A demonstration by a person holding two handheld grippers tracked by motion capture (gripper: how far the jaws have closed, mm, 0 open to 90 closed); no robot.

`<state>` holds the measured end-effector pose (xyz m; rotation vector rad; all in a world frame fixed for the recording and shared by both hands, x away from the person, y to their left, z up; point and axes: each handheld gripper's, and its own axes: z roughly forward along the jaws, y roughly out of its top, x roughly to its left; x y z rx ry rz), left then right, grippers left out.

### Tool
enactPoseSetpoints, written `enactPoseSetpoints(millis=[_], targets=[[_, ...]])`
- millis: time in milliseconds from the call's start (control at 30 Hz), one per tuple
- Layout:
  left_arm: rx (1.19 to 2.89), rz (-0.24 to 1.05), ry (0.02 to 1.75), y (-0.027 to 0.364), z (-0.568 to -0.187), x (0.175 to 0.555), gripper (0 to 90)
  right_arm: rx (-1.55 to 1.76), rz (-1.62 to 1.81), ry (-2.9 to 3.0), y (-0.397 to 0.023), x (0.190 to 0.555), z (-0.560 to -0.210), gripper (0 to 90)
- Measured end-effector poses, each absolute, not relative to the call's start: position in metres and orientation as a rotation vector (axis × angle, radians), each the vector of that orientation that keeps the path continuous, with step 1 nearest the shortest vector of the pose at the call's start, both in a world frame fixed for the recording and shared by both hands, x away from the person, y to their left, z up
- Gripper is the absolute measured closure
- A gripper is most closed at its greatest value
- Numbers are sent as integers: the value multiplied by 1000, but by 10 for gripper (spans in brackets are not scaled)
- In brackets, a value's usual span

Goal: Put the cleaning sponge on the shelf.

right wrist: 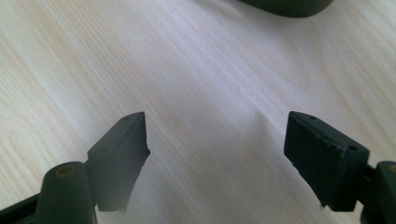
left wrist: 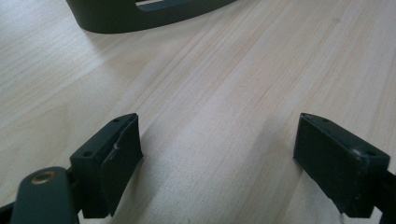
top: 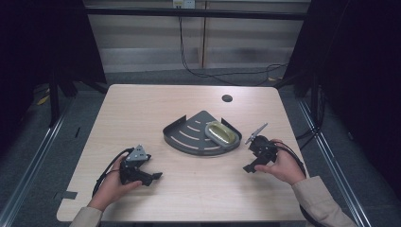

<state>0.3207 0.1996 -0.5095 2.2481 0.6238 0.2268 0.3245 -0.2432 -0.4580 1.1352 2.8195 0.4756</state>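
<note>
No grasp is yet begun (judged): both the left hand-held gripper point(top: 152, 177) and right hand-held gripper point(top: 250, 167) are held spread, empty, near the table's point(top: 156, 101) front edge.

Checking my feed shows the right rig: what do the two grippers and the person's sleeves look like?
Both the left gripper and right gripper are black, each with two blocky jaws, a grey three-cornered plate on top and a black cable trailing back. The sleeves are beige.

Both hands low, left hand-held gripper point(top: 152, 176) and right hand-held gripper point(top: 251, 166) with jaws spread wide.
</note>
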Motion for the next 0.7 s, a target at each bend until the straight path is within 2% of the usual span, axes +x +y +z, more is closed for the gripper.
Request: enactPoseSetpoints(millis=[700], targets=[[2248, 227, 623, 200, -509, 321, 145, 1118, 559, 2794, -260, 303, -473, 196]])
